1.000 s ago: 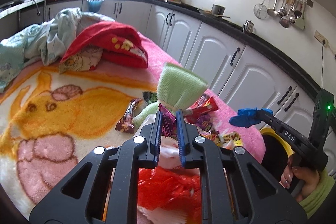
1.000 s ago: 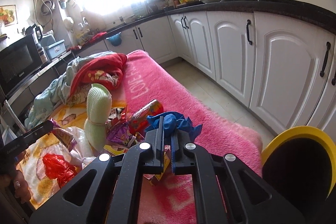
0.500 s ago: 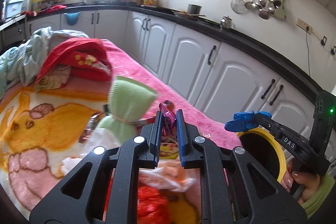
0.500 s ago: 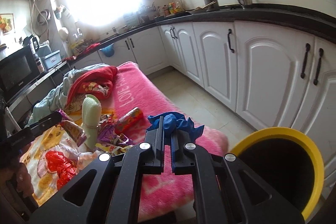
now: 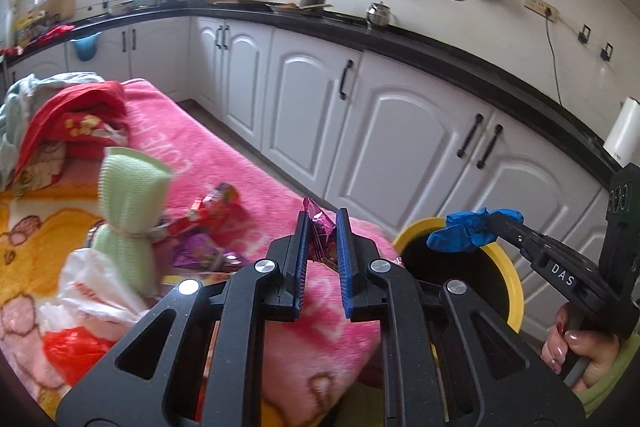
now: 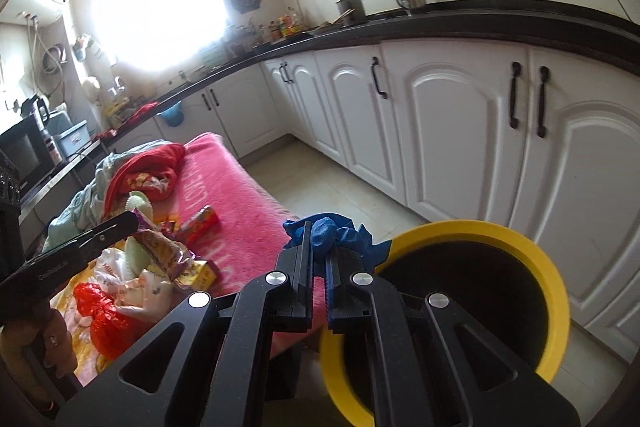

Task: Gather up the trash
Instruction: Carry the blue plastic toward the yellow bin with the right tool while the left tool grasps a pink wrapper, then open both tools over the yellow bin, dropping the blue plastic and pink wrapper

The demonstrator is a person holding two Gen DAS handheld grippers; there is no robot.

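Over the yellow bin (image 6: 554, 279): blue crumpled trash (image 6: 326, 233), clenched in right hand-held gripper (image 6: 319, 259). Left hand-held gripper (image 5: 322, 231) grasps pink wrapper (image 5: 320, 227), near the rim. Step: carry to bin. Next: release above the opening. More litter on pink blanket (image 5: 208, 155).

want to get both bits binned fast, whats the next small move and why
Probably open the right gripper: its blue glove already hangs over the yellow bin mouth, so it should drop in. The left gripper holds its pink wrapper over the pink blanket, short of the rim.
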